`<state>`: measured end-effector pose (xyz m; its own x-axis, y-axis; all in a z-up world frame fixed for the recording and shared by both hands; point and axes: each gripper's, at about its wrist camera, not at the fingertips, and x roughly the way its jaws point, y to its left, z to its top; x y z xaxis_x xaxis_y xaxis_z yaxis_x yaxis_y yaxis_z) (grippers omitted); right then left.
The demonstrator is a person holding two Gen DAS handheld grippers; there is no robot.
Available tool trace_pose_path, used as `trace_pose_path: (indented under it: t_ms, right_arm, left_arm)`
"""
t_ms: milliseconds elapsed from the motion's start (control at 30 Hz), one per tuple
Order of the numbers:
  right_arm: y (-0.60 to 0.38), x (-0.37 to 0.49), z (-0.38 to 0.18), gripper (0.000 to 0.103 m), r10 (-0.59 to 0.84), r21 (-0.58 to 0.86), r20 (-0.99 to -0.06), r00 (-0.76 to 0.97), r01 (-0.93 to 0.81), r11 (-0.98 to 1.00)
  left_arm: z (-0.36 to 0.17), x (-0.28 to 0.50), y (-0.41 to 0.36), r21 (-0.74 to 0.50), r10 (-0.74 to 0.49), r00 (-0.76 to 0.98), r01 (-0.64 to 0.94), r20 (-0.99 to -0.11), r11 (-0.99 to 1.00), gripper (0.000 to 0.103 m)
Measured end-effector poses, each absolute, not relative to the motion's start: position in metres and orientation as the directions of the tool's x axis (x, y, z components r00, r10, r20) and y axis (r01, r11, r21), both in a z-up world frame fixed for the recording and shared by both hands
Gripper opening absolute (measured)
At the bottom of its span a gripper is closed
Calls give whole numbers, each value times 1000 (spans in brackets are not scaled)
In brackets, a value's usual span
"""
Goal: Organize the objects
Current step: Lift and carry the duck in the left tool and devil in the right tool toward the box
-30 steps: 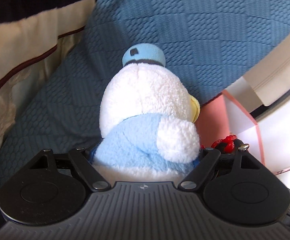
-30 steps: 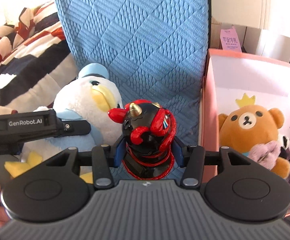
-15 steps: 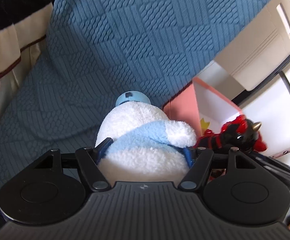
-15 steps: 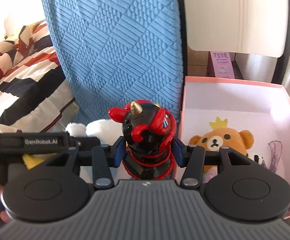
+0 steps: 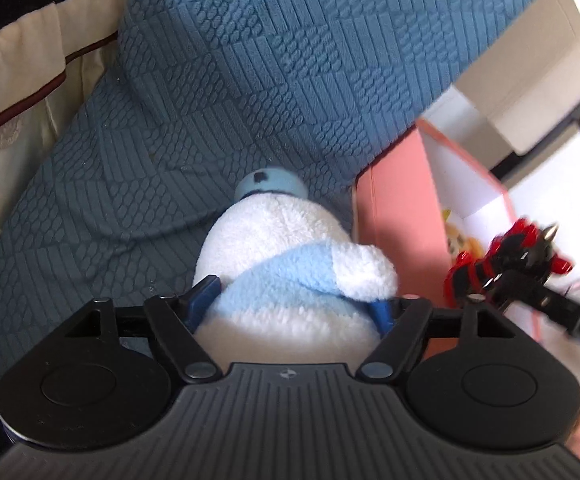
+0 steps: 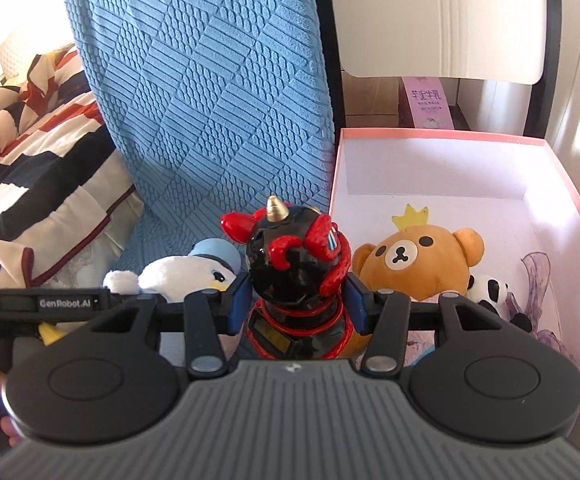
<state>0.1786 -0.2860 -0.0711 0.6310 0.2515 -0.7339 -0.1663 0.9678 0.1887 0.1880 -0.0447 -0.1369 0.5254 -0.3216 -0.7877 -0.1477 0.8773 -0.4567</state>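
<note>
My left gripper (image 5: 294,300) is shut on a white and light-blue duck plush (image 5: 290,256) with a blue cap, held above the blue cushion. The duck also shows in the right wrist view (image 6: 194,270). My right gripper (image 6: 296,304) is shut on a black and red horned figurine (image 6: 296,256), held beside the left rim of the pink box (image 6: 442,134). The figurine shows in the left wrist view (image 5: 506,260) to the right of the duck. Inside the box lie a brown bear plush (image 6: 414,258) with a yellow crown and a small panda plush (image 6: 490,290).
A blue textured cushion (image 6: 210,92) stands behind both toys. A striped blanket (image 6: 30,136) lies to the left. A white chair back (image 6: 442,16) and a pink carton (image 6: 426,102) stand behind the box. Purple fabric (image 6: 538,276) lies in the box's right side.
Both grippers have lifted their toys and moved right toward the pink box. The duck has tipped forward so its back faces the left camera. The box interior has come into fuller view.
</note>
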Motion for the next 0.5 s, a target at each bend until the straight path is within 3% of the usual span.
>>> trace_pose_path:
  t_ms: [133,500]
  right_arm:
    - [-289,177,-72,52,249,192,-734,632,-158,969]
    - [-295,173,-73,53,254,209,-730,634,-147,967]
  left_arm:
    - [-154,189,-55,-397,-306,455,-117,-836,910,87]
    - [-178,182,-68,-385,-322,388,-96,-863,918,90]
